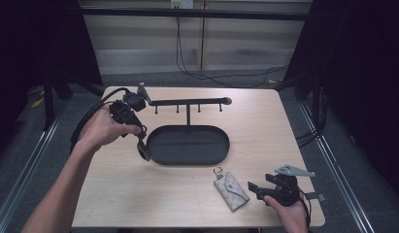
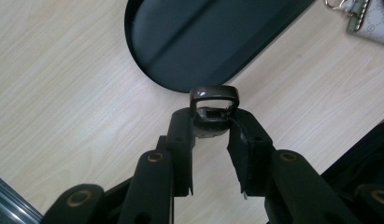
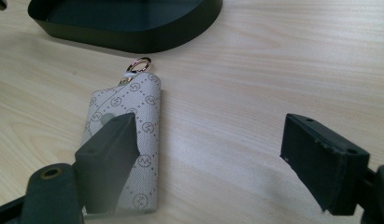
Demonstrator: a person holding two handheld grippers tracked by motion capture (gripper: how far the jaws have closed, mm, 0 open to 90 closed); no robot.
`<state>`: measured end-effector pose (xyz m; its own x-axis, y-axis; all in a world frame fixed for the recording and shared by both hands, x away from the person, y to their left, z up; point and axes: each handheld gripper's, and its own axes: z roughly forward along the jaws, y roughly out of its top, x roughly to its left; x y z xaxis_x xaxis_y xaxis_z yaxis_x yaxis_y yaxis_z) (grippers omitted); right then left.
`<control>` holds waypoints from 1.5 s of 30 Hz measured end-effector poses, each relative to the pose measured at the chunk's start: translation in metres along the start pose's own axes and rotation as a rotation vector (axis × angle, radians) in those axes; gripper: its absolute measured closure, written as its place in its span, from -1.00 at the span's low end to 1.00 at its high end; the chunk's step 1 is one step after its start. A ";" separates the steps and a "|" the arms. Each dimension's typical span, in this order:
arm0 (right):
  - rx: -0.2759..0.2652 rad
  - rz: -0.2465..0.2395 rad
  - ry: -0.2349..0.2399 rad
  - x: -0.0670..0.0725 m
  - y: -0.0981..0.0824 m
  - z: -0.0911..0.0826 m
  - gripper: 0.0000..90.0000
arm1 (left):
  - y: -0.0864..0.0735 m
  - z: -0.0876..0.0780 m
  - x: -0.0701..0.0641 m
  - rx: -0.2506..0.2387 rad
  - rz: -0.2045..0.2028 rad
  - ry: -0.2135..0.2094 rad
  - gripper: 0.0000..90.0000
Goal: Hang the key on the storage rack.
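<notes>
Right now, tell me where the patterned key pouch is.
In the high view, the key pouch lies flat on the table's near right part, just in front of the black oval tray and left of the right tool.

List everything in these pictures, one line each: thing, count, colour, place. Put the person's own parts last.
table: one, light wood, under everything.
tray: one, black oval, middle of the table.
hook rail: one, black bar with small pegs on a post rising from the tray's far side.
key pouch: one, beige patterned with a gold ring, flat on the table on the near side of the tray.
brown loop piece: one, dark brown, clamped between the left gripper's jaws.
cables: several, black, on the floor beyond the table.
left gripper: one, black, shut on the brown loop piece, beside the tray's left end.
right gripper: one, black, open, beside the key pouch.
</notes>
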<state>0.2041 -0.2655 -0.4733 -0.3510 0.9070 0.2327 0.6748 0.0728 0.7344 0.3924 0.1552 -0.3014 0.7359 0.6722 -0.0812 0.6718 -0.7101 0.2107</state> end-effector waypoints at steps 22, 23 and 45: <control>0.001 0.002 0.010 0.000 0.000 0.000 -0.57 | 0.043 -0.001 0.011 0.019 -0.014 0.031 0.57; 0.001 -0.004 0.011 0.000 0.000 0.000 -0.57 | 0.045 0.000 0.012 0.017 -0.016 0.029 0.57; 0.012 -0.007 0.018 0.001 0.002 0.003 -0.55 | 0.070 0.022 0.019 0.029 -0.063 0.051 0.57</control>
<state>0.2070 -0.2632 -0.4738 -0.3675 0.8989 0.2386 0.6799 0.0847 0.7284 0.4546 0.1136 -0.3101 0.6876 0.7248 -0.0430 0.7191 -0.6715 0.1788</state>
